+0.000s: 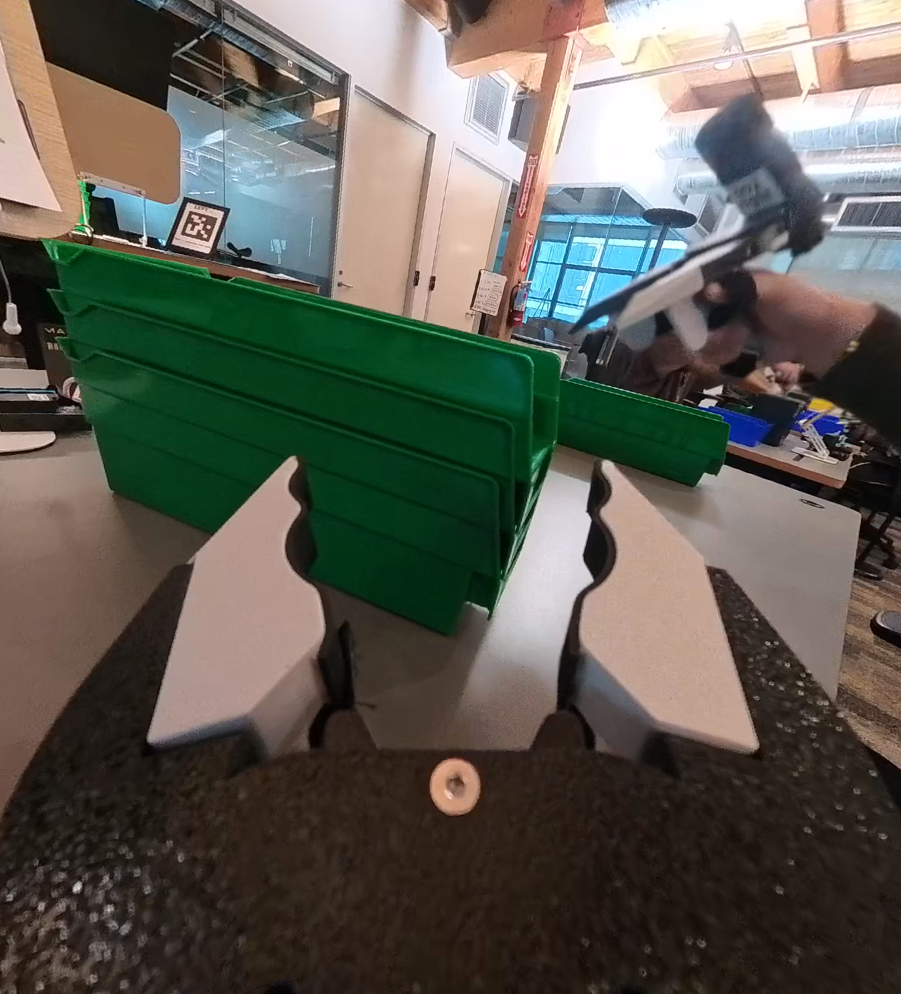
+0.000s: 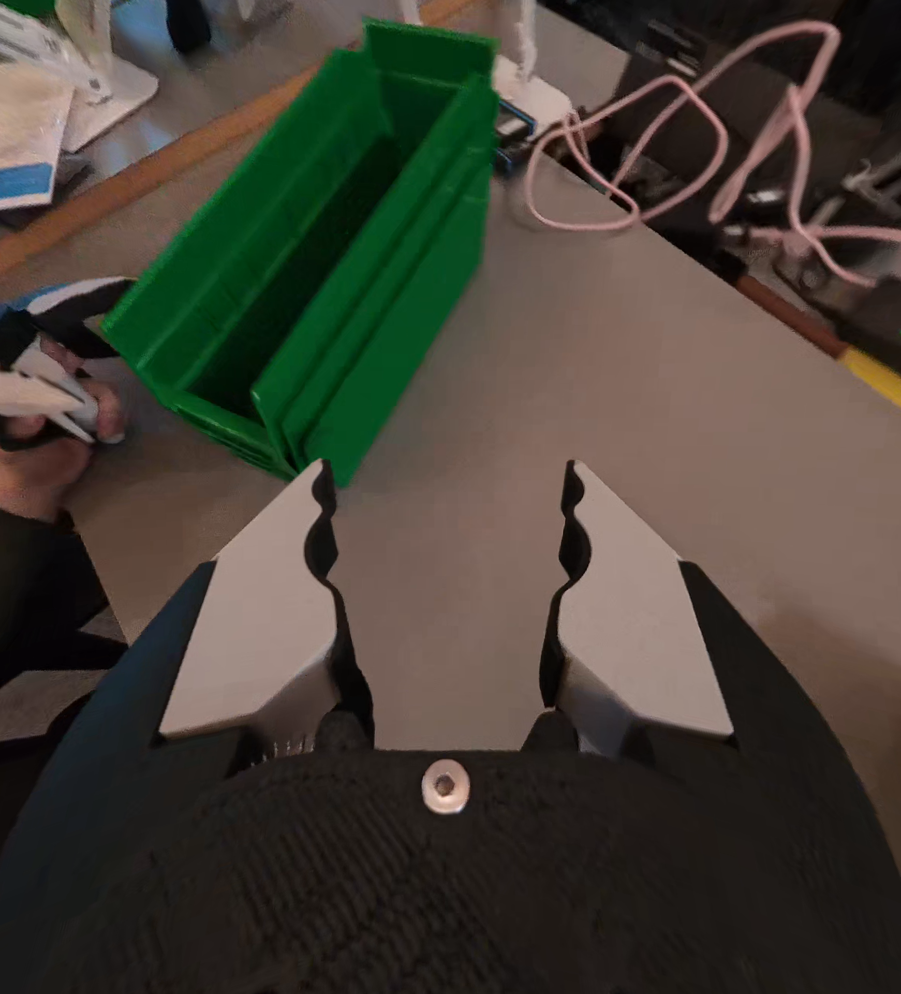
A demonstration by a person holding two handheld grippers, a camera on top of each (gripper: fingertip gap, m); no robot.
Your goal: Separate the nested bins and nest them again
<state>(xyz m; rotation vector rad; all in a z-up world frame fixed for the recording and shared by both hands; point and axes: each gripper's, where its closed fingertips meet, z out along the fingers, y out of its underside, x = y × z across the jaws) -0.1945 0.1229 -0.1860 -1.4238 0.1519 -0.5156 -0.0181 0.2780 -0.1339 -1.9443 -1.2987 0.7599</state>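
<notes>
Nested green bins (image 1: 297,409) stand on the grey counter (image 1: 34,538), centre frame. Left tool (image 1: 445,473) gapes apart, empty. Right tool (image 2: 445,473) likewise apart, holding nothing.

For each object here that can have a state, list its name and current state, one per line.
Left gripper: open, holding nothing, low by the stack.
Right gripper: open, holding nothing, above the table.
Nested green bins: stacked together, upright, top bin holds nothing.
Single green bin: apart from the stack, on the table.
Grey table: bears the bins.
</notes>
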